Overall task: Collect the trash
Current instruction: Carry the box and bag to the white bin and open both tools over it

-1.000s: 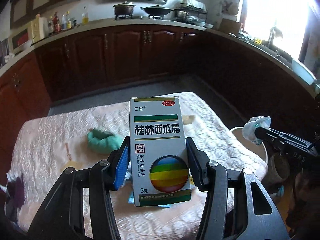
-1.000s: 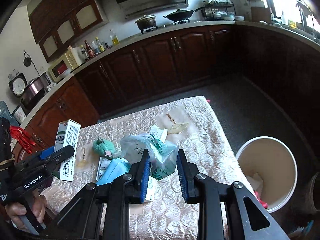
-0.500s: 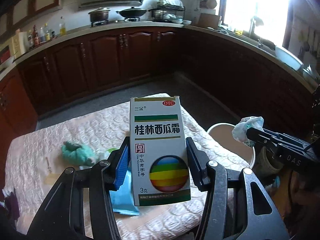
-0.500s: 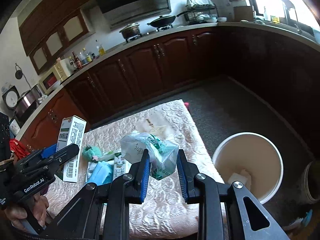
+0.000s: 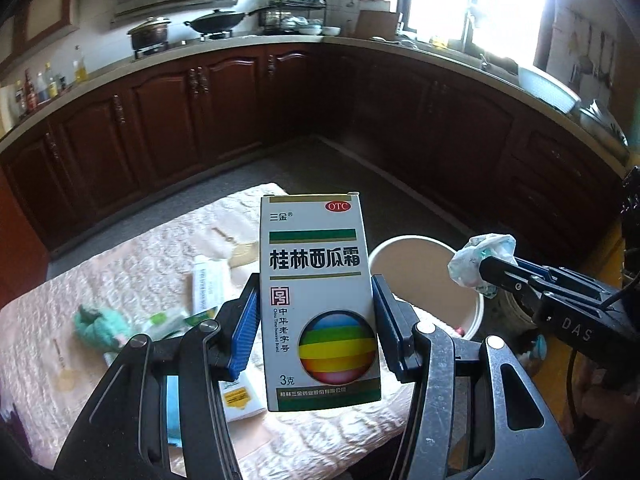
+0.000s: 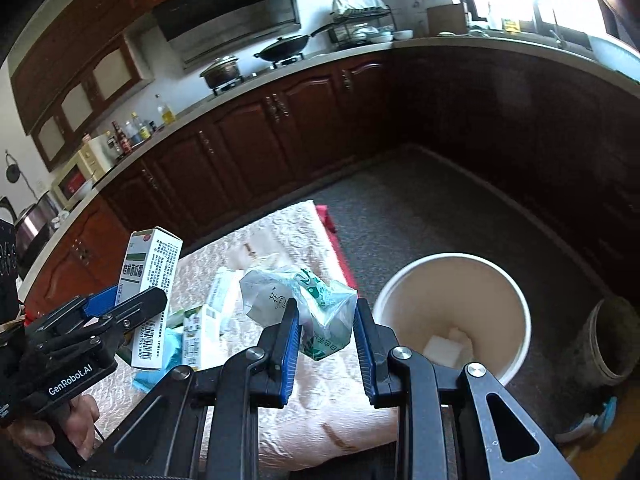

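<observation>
left tool [image 5: 316, 320] clenched on upright white cardboard medicine box with rainbow circle [image 5: 318, 300], raised above pink quilted tabletop [image 5: 120, 252] | right tool [image 6: 326, 336] clenched on crumpled clear plastic bag with green print [image 6: 304, 300], beside cream round plastic bin [image 6: 452, 308] on floor | green rag [image 5: 98, 326], small cartons on tabletop

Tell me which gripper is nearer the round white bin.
Right. The right gripper holds a crumpled plastic wrapper beside the round white bin; the left gripper, holding a white medicine box, is farther back over the table.

A home kitchen: dark wooden cabinets [image 5: 224, 108], a wok [image 6: 282, 49] on the stove, a dish rack [image 6: 362, 26].
</observation>
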A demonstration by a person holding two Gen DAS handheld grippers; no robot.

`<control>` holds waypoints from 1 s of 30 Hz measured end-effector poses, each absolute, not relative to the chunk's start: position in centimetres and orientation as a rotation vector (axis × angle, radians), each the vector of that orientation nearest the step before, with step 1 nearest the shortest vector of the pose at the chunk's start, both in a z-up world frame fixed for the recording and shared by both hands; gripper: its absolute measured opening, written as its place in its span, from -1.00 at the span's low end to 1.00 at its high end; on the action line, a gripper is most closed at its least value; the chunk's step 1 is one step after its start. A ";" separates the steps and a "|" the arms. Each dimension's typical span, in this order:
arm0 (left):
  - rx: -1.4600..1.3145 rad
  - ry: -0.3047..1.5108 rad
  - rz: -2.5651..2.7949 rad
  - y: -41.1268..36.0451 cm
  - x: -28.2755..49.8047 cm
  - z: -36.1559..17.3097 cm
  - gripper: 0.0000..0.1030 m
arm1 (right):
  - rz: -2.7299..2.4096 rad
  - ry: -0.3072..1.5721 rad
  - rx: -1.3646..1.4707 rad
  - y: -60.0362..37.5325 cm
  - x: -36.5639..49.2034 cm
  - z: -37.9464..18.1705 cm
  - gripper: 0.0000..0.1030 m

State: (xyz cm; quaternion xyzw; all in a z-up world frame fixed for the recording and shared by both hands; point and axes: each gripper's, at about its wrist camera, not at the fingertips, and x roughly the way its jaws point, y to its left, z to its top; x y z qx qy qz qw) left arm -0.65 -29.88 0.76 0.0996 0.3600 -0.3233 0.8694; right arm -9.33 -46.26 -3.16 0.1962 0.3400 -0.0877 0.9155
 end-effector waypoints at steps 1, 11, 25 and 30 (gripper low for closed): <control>0.210 0.756 -0.685 -30.4 -0.7 0.7 -0.01 | -0.188 0.702 0.406 -46.6 -9.4 -3.2 -0.52; 0.248 0.819 -0.762 -35.4 -0.5 -1.5 -0.01 | -0.259 0.740 0.455 -49.9 -10.4 -5.1 -0.52; 0.232 0.967 -0.848 -41.7 0.9 -5.5 -0.01 | -0.333 0.837 0.523 -53.9 -10.4 -9.7 -0.52; 0.226 0.996 -0.877 -43.8 1.1 -6.8 -0.01 | -0.363 0.889 0.545 -55.4 -10.4 -12.3 -0.52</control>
